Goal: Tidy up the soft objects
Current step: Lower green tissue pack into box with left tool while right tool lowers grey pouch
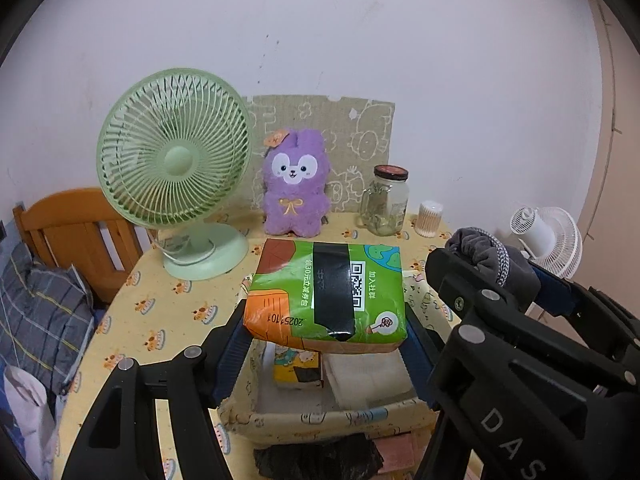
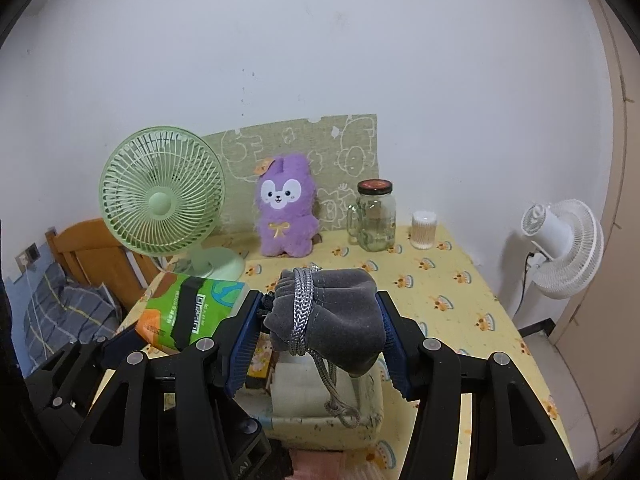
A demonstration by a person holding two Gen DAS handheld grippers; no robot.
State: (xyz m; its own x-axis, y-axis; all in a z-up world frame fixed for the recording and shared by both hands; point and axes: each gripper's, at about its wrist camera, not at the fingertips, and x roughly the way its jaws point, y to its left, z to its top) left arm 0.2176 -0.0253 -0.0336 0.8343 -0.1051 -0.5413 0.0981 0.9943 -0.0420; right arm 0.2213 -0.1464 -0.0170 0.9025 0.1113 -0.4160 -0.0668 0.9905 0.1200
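My left gripper [image 1: 326, 326] is shut on a green and orange tissue pack [image 1: 328, 292], held above a yellow fabric basket [image 1: 320, 420]. The same tissue pack [image 2: 188, 308] shows at the left of the right wrist view. A grey velvet pouch [image 2: 332, 312] wrapped with a silver cord sits between the blue pads of my right gripper [image 2: 320, 328], which is shut on it over the basket [image 2: 320, 424]. The pouch [image 1: 488, 256] and right gripper also appear at the right of the left wrist view. A purple plush rabbit [image 1: 294, 188] stands against the back wall.
The yellow patterned table [image 2: 440, 300] also bears a green desk fan [image 1: 176, 160], a glass jar [image 1: 386, 200] and a cotton swab tub [image 1: 430, 218]. A white fan [image 2: 564, 248] stands off its right edge. Wooden chair [image 1: 68, 232] and bedding at left. Folded items lie inside the basket.
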